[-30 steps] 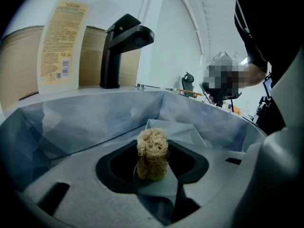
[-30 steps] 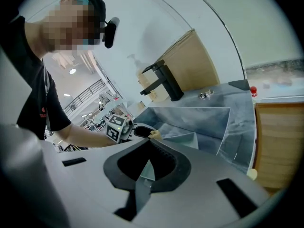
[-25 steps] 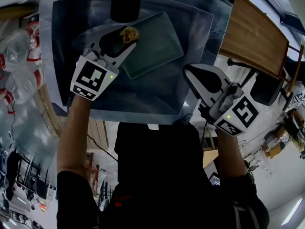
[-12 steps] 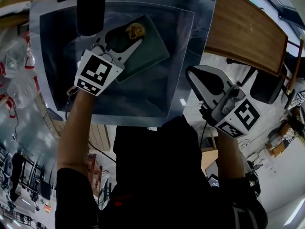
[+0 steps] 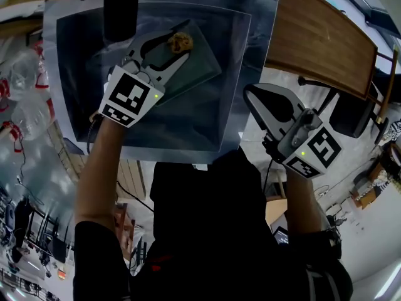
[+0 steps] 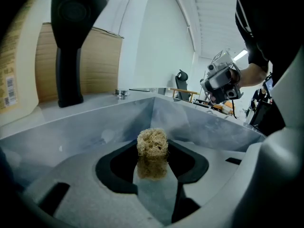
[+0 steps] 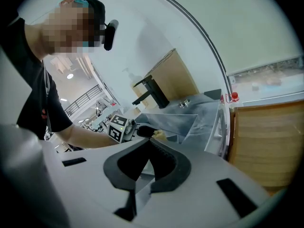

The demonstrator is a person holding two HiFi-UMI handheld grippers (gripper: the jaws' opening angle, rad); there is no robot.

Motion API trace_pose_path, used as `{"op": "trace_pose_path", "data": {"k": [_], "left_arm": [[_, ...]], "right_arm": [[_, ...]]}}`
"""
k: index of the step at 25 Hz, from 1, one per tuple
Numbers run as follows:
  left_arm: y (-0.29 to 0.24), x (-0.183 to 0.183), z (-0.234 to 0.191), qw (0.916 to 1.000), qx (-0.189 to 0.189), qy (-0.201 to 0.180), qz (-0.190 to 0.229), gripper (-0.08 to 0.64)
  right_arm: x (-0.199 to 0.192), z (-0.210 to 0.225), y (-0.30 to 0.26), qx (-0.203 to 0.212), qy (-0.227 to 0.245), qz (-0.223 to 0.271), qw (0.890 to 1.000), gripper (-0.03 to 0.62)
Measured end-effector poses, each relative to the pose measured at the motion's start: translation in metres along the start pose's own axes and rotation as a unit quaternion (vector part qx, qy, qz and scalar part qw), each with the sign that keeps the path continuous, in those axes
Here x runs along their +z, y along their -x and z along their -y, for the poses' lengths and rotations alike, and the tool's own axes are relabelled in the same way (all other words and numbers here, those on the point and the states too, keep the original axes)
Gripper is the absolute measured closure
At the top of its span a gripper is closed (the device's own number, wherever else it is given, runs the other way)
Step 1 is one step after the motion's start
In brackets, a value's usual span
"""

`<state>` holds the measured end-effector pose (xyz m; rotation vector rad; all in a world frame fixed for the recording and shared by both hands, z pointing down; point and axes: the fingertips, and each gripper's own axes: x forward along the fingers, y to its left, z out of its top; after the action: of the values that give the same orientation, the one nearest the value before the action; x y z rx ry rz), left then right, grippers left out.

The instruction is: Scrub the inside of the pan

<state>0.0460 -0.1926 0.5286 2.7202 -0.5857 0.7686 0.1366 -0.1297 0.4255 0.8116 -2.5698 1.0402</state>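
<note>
Scrubber (image 6: 152, 144) clamped in left claw (image 5: 183, 42), perhaps touching pan (image 5: 203, 68) (head view only); right claw (image 5: 247, 95) closed, empty.

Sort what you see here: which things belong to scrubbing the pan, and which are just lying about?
In the job:
- rectangular pan
- fibrous scrubber, clamped in the left gripper
- sink holding the pan

Lying about:
- black tap
- clear plastic bottles
- wooden counter
- right gripper, shut on nothing, beside the sink

Left tongs (image 5: 183, 42) extended forward, pinching scrubber (image 6: 152, 144), right tongs (image 5: 249, 91) closed, empty
</note>
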Motion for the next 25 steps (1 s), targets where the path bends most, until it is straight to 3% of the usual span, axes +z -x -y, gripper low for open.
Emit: {"op": "trace_pose_path", "data": {"k": [6,13,25], "left_arm": [[0.039,-0.029,0.002,0.9997,-0.005,-0.008,-0.023,0.368],[0.061,-0.053,0.016,0.9965,-0.027,-0.044,-0.066,0.37],[0.051,-0.064,0.027,0.9966,-0.045,-0.025,-0.065,0.37]], "right_arm": [[-0.004,-0.022,-0.025,0.019,0.006,-0.004,1.0,0.588],[-0.006,-0.034,-0.041,0.033,0.011,-0.013,0.999,0.588],[-0.014,-0.038,-0.042,0.028,0.007,-0.019,0.999,0.588]]}}
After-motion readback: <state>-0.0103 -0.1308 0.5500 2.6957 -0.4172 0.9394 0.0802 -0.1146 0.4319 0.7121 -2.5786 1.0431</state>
